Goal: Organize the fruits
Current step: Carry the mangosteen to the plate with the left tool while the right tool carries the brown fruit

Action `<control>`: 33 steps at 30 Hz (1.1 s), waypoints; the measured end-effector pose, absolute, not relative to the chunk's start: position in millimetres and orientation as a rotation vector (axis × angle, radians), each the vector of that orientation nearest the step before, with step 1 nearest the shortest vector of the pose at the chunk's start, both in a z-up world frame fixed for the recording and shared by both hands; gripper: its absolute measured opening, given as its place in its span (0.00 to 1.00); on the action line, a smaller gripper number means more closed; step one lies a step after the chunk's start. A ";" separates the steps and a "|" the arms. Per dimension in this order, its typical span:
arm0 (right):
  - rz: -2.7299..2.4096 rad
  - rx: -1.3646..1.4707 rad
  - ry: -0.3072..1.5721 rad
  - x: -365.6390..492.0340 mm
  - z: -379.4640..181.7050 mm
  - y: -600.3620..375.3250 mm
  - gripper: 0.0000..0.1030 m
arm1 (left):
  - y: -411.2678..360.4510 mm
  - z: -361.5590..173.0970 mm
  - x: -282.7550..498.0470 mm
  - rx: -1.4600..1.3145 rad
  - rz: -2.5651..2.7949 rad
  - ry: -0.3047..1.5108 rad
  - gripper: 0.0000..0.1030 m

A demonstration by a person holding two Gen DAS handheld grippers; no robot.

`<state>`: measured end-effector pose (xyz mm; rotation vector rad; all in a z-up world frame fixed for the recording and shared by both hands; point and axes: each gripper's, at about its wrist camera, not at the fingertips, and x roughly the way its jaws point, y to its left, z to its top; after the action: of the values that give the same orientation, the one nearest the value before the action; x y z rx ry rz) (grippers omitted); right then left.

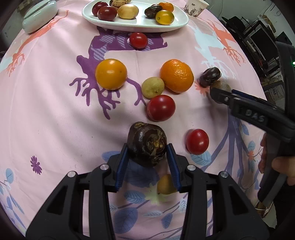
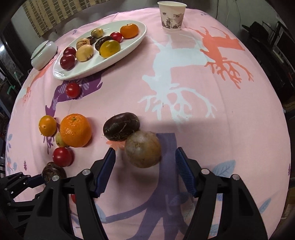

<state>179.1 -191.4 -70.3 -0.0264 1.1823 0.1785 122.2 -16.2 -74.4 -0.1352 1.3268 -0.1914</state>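
My left gripper (image 1: 147, 150) is shut on a dark purple-brown water chestnut (image 1: 147, 144), held just above the cloth; it also shows in the right wrist view (image 2: 53, 172). My right gripper (image 2: 145, 153) is open around a tan round fruit (image 2: 142, 149) lying on the cloth; the fingers stand apart from it. A dark brown fruit (image 2: 121, 126) touches the tan one. Loose on the cloth lie a mandarin (image 1: 176, 75), a yellow-orange tomato (image 1: 111, 74), a small green-tan fruit (image 1: 152, 87) and three red tomatoes (image 1: 161, 108) (image 1: 197, 141) (image 1: 138, 40).
A white oval plate (image 1: 140, 25) with several fruits stands at the far side of the pink cloth-covered table (image 2: 221, 120). A paper cup (image 2: 172, 15) stands at the back right, a white lidded dish (image 2: 43, 54) at the back left. A small yellow fruit (image 1: 165, 184) lies under my left gripper.
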 end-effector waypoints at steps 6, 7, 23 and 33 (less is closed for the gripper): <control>0.202 -0.003 1.183 173.1 -63.4 -197.2 0.37 | -6.4 -70.5 119.0 -0.166 -0.167 1.333 0.41; 0.212 0.017 1.178 169.9 -59.1 -200.2 0.37 | -4.6 -69.2 118.5 -0.170 -0.169 1.329 0.41; 0.291 0.174 1.091 152.2 -3.0 -209.5 0.38 | 25.9 -5.5 126.4 -0.193 -0.153 1.182 0.40; 0.388 0.184 1.031 198.0 25.8 -176.6 0.38 | 24.1 26.2 182.6 -0.188 -0.171 1.103 0.41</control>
<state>198.0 -176.6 25.8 0.1838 1.0315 0.3875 182.6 24.1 26.2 -0.1876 1.1028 -0.1708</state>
